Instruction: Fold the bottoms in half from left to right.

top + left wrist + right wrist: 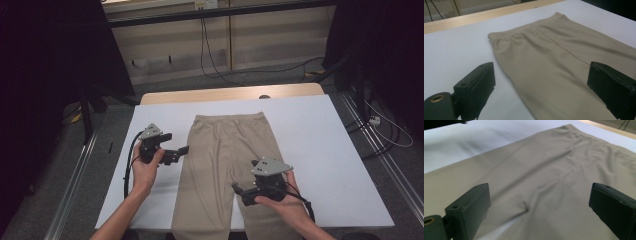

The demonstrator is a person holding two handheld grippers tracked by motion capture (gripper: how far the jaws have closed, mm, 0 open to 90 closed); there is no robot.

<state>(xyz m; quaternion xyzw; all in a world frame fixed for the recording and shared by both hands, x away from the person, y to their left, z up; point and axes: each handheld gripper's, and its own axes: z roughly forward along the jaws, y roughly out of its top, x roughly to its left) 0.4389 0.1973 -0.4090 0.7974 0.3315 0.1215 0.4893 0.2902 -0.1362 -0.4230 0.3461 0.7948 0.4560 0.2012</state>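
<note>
I hold my left gripper (pixel 176 151) just off the left edge of the beige trousers (pixel 225 155), its jaws spread wide and closed on nothing. Seen along those jaws in the left gripper view, the trousers (pixel 554 65) lie flat ahead of me, the elastic waistband at the far end and the outer seam edge running between the two pads. My right gripper (pixel 239 191) sits over the right leg, near the crotch, jaws likewise apart and empty; ahead of it the cloth (pixel 544 175) is smooth, with a few soft creases and a small pucker where the legs split.

The trousers rest on a white table top (pixel 320 150), waistband away from me, legs hanging off the near edge. Beyond my grippers a strip of bare wood (pixel 230 94) shows at the far side of the table. Past that is a grey floor (pixel 165 85) with black cables (pixel 210 55) trailing across it, pale panels behind, and dark stands at both sides. A metal rail (pixel 75 175) runs along the floor left of my left gripper; another, I think, runs on the right, though it is dim there.
</note>
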